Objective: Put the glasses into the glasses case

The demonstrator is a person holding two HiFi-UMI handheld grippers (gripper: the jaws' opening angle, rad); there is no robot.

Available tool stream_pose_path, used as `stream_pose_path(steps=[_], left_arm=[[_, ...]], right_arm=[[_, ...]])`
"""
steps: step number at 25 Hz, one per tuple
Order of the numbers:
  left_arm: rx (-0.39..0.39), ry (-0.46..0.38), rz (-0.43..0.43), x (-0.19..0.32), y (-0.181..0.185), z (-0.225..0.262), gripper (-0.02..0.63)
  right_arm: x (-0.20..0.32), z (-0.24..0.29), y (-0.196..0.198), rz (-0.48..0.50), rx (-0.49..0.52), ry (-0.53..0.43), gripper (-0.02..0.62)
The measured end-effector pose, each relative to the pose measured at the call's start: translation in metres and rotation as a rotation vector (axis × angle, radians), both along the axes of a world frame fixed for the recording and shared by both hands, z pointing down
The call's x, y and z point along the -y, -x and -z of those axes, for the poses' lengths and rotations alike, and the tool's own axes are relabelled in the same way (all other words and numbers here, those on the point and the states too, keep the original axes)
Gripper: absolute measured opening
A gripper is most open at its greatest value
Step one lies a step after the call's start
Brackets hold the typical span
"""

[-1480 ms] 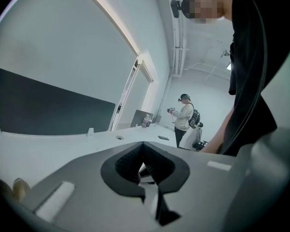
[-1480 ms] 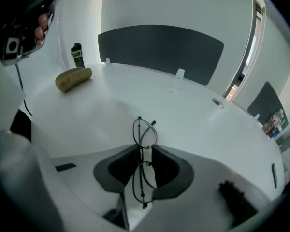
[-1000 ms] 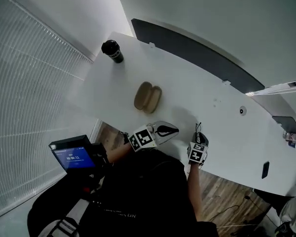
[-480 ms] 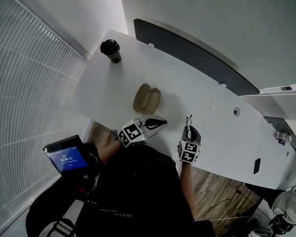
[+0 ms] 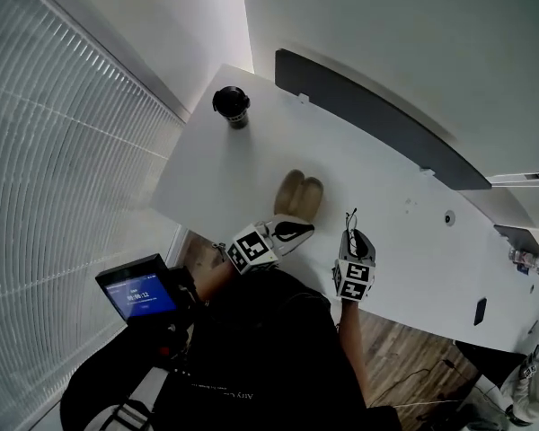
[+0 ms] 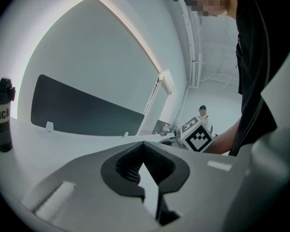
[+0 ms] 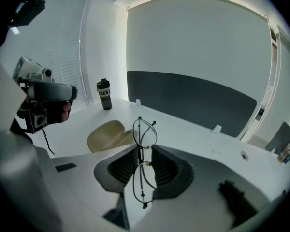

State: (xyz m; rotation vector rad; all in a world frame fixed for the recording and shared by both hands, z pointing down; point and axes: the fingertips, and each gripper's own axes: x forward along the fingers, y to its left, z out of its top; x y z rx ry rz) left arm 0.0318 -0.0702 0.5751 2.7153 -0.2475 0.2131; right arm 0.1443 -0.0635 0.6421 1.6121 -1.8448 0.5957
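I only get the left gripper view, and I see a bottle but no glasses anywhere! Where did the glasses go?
Observer: The right gripper has them. The glasses are folded and pinched between its jaws, standing on end.
Operator: Ooh! And where's the case?
Observer: The tan glasses case lies on the white table, just ahead of both grippers.
Operator: Is it open already?
Observer: Yes, it lies open, with its two halves side by side.
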Motion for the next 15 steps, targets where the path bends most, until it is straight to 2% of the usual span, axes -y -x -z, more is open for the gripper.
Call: stream_pose_path(steps=[9,15], left_arm=[[0.02,0.019,0.066,0.036,0.08,-0.001,0.005],[0.019,0.034,0.066,0.042,0.117,-0.002,0.005]], right_arm=[[0.059,0.006,0.092,0.073,0.035,0.0,0.091],[0.081,-0.003,0.118,0.0,0.067,0.037,0.091]])
